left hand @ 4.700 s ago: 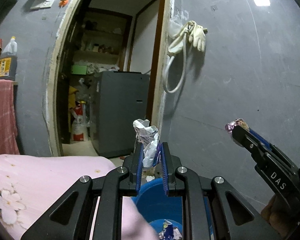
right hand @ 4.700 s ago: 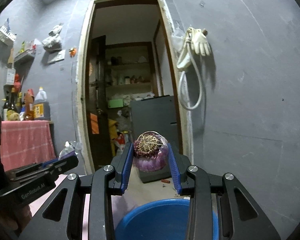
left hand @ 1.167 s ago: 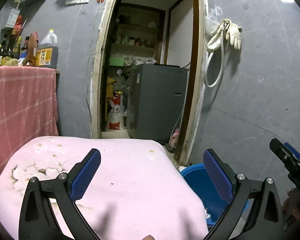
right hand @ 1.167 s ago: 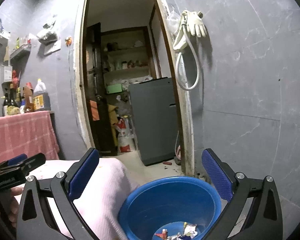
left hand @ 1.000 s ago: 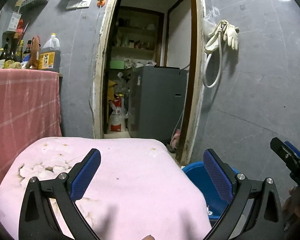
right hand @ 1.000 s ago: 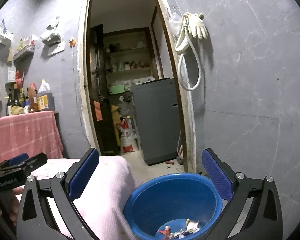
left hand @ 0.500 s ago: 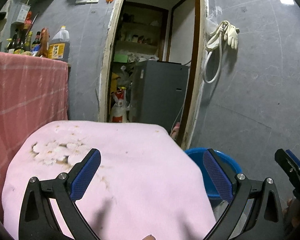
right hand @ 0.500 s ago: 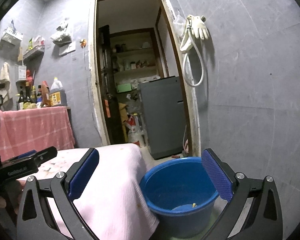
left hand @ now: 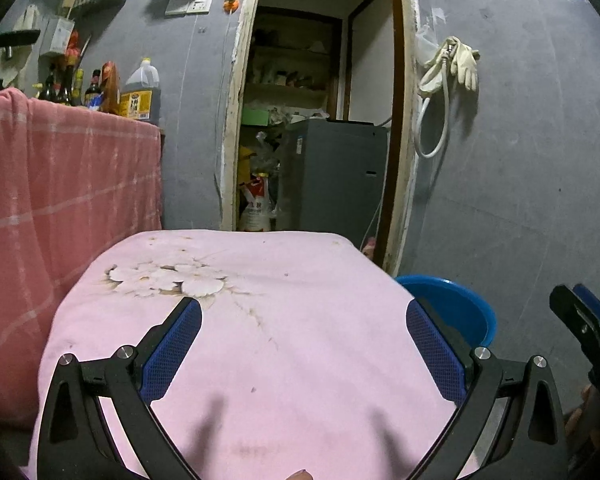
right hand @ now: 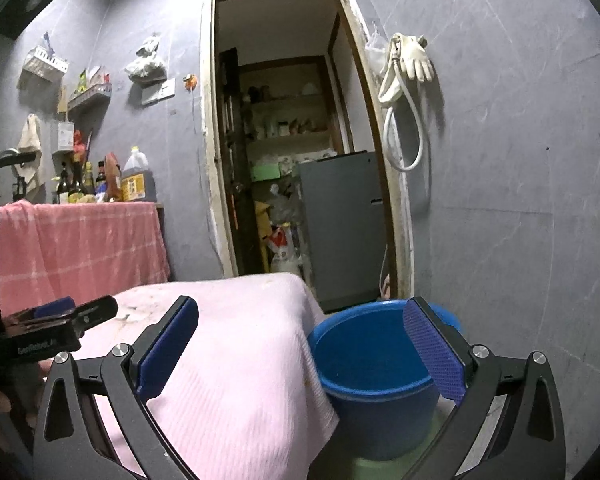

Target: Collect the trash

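- Left tongs and right tongs both gape wide, holding nothing.
- Blue bucket stands off the surface's right edge.
- No trash shows on the surface; grabbing now risks snagging the pink cloth.

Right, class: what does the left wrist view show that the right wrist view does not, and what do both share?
Only the left wrist view shows the flower print on the pink cloth and the right tool at its edge. Only the right wrist view shows inside the blue bucket, and the left tool. Both share the doorway, the grey cabinet, the hanging gloves and the oil jug.
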`<state>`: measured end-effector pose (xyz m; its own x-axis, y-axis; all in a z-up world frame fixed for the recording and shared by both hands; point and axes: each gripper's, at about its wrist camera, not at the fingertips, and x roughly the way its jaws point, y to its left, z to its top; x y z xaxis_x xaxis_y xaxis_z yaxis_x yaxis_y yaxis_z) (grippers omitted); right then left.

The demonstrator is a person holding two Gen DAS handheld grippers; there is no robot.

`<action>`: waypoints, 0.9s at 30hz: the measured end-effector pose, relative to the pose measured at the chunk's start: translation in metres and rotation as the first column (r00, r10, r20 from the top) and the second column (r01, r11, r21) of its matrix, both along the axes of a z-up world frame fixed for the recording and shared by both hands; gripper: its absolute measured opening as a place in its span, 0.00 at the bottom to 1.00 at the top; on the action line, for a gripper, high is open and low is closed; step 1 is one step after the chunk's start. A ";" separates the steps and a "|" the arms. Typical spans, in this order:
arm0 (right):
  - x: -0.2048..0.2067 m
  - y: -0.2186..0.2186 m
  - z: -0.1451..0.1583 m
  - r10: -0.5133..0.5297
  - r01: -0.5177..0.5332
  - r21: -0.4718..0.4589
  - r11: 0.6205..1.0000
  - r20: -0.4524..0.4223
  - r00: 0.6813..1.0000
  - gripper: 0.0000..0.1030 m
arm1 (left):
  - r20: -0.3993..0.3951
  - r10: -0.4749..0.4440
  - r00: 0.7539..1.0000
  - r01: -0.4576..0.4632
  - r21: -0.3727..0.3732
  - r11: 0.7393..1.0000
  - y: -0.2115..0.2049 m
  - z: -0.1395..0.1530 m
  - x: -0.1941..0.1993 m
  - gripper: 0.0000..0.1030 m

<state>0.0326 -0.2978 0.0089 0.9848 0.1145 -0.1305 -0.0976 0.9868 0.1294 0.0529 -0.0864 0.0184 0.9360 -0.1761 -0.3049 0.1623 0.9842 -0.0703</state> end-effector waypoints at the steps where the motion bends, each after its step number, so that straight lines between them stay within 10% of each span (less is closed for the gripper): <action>1: -0.002 0.001 -0.001 0.002 -0.002 0.002 1.000 -0.001 1.000 1.00 | 0.002 0.002 1.000 -0.002 0.007 1.000 0.000 -0.002 -0.004 0.97; 27: -0.010 0.017 -0.019 -0.058 0.058 -0.010 0.998 -0.126 0.990 1.00 | 0.010 0.064 0.998 -0.064 0.001 0.998 0.014 -0.027 -0.030 0.97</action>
